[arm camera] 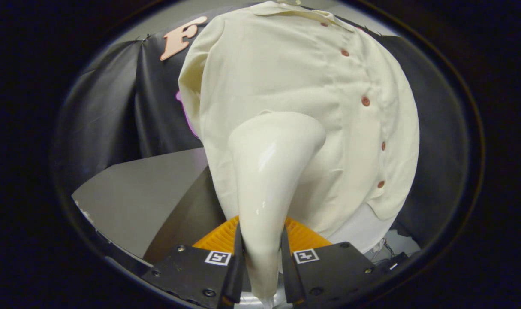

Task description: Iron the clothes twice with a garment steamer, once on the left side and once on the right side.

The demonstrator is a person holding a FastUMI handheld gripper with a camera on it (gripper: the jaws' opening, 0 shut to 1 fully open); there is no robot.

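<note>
Garment steamer (271,180) sits clamped by its narrow handle in the tongs (262,262), both fingers pressing its sides, so the wide head points forward at the cloth. Just behind the handle an orange ribbed part (303,236) shows. Beyond, the cream shirt (286,73) hangs buttoned and flat against the booth wall; the head meets its lower front, left of the button row (365,101), apparently for a pass on that side.

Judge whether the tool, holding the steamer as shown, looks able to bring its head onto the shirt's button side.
Probably yes. The tool grips the steamer, whose head already meets the shirt beside the buttons, and nothing lies between.
</note>
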